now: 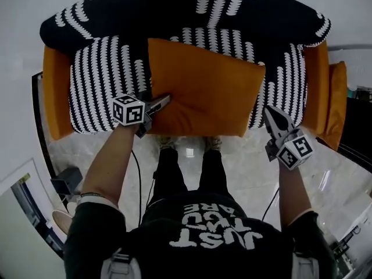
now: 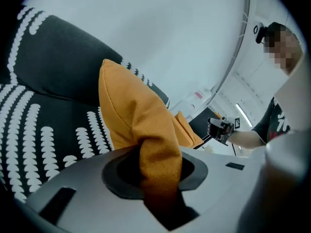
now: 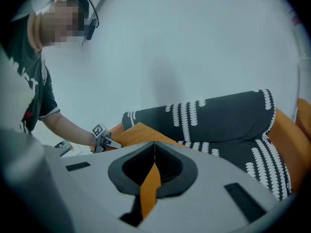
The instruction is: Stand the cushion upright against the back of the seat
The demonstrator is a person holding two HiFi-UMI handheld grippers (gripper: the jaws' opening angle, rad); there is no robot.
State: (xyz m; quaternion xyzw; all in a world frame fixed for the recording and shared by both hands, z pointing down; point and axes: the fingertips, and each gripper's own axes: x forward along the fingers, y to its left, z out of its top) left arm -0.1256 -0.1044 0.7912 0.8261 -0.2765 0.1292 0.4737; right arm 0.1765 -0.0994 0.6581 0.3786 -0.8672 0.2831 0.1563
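Observation:
An orange cushion [image 1: 203,89] lies tilted on the black-and-white patterned seat [image 1: 104,80], its far edge lifted toward the seat back [image 1: 145,10]. My left gripper [image 1: 161,102] is shut on the cushion's near left corner; in the left gripper view the bunched orange fabric [image 2: 131,110] fills the gap between the jaws [image 2: 158,171]. My right gripper [image 1: 272,116] is at the near right corner. In the right gripper view its jaws [image 3: 153,171] pinch a thin strip of the cushion [image 3: 141,132].
Orange armrests [image 1: 55,92] [image 1: 318,86] flank the seat. A white wall stands behind the sofa. The person's legs and shoes [image 1: 189,144] are at the seat's front edge on a glossy tiled floor, with cables [image 1: 138,173] trailing and a dark box [image 1: 67,182] at left.

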